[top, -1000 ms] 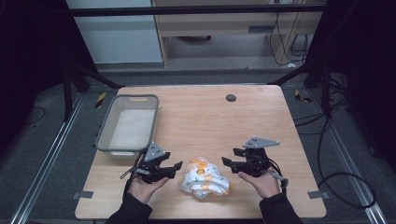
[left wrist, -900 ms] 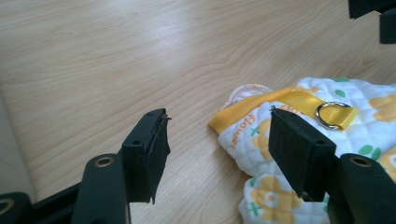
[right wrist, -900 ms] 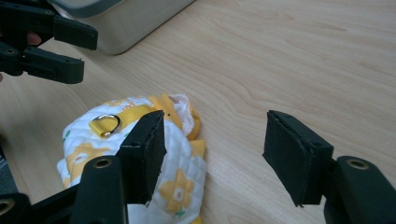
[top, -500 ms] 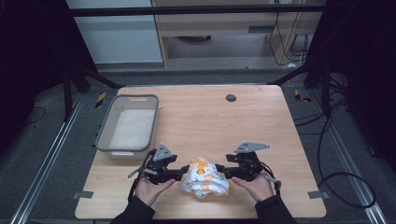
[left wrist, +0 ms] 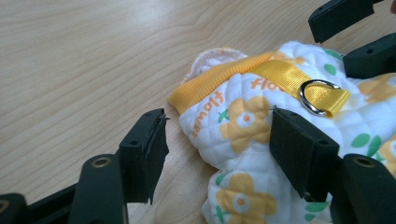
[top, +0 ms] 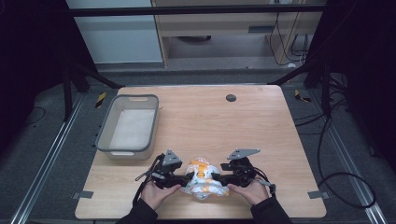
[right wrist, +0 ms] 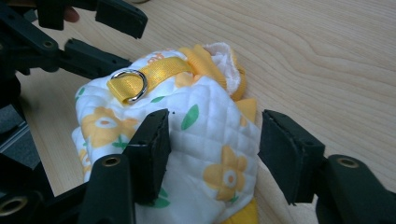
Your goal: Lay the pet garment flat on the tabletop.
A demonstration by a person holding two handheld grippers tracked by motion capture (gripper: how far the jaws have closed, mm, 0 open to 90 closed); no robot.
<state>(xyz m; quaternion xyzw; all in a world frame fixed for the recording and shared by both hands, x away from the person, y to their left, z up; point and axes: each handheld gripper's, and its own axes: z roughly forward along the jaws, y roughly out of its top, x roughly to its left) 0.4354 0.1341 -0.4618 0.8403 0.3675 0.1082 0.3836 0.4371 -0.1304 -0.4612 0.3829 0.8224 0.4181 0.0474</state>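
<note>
I see the quilted flowered garment (top: 201, 179) at the table's (top: 261, 121) six-o'clock edge, between both grippers. My left gripper (top: 184, 178) sits at its nine o'clock, right gripper (top: 217, 179) at three; both straddle its ends, unclenched, right's jaws just closing.

Your forearms run off the bottom edge of the high view. The quilted flower-print garment (left wrist: 280, 154) is cut by the left gripper view's lower right edge; its orange lettering (left wrist: 208, 114) is partly folded under, unreadable.
</note>
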